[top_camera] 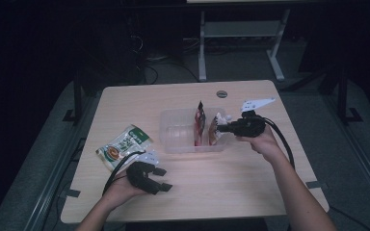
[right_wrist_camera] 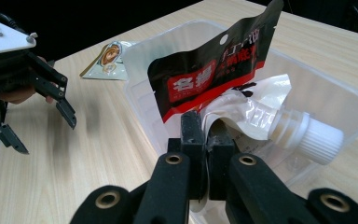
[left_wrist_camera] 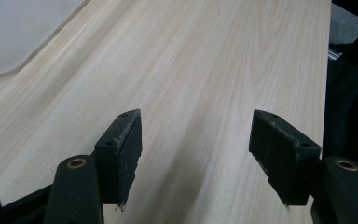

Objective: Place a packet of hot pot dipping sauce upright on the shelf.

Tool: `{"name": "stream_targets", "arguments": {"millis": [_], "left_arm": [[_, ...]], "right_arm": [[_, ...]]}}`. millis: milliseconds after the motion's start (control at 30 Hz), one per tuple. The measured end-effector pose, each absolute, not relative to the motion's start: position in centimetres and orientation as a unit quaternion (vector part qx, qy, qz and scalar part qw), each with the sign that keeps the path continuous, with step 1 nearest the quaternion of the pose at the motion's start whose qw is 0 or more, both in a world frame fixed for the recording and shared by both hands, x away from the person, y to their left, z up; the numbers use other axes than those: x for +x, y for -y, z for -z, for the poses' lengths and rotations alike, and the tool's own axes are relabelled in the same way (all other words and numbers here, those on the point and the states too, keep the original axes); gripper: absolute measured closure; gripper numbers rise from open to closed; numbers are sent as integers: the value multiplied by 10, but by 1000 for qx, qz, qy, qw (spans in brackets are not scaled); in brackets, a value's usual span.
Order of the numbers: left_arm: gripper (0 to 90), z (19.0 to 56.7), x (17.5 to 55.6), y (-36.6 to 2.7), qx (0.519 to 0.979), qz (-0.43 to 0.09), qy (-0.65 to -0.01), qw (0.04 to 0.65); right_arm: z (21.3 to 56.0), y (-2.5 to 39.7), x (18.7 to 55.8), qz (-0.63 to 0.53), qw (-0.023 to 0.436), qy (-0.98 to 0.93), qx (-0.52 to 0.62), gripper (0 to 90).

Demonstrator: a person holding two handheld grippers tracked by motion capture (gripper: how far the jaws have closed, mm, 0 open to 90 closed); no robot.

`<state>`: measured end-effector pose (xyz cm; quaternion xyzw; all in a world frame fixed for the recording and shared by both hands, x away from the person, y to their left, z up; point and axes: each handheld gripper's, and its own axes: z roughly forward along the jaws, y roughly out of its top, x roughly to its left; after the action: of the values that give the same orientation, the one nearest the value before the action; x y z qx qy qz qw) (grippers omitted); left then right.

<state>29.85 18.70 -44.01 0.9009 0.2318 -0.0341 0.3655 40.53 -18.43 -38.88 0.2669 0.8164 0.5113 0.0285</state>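
Observation:
A clear plastic bin (top_camera: 178, 132) stands mid-table. Inside it a black-and-red packet (top_camera: 200, 122) stands upright. Beside that packet my right gripper (top_camera: 220, 128) is shut on a white spout pouch (top_camera: 218, 126) at the bin's right end. In the right gripper view the jaws (right_wrist_camera: 206, 135) pinch the pouch's lower edge (right_wrist_camera: 256, 112), its white screw cap (right_wrist_camera: 307, 135) points right, and the packet (right_wrist_camera: 214, 70) rises behind. My left gripper (top_camera: 163, 179) rests open and empty near the front left, above bare wood (left_wrist_camera: 200, 140). A green packet (top_camera: 124, 147) lies flat to its left rear.
The bin's left compartment looks empty, and its rounded corner (left_wrist_camera: 14, 32) appears at the top left of the left gripper view. The table's right edge (left_wrist_camera: 328, 70) drops to dark floor. A round grommet (top_camera: 222, 94) sits at the far edge. A white desk frame (top_camera: 241, 33) stands behind.

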Motion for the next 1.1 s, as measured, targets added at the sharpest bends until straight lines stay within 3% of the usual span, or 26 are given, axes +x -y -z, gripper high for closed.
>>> {"name": "stream_targets", "arguments": {"millis": [500,767,1100], "left_arm": [[342,440,299,-187,903,34,-229,361],[342,440,299,-188,902,35,-231,364],[342,440,300,-190,901,33,-232,365]], "right_arm": [[386,188,404,-515,29,-809,280,735],[388,189,404,-505,33,-814,285,705],[382,189,394,-493,34,-822,283,574]]}}
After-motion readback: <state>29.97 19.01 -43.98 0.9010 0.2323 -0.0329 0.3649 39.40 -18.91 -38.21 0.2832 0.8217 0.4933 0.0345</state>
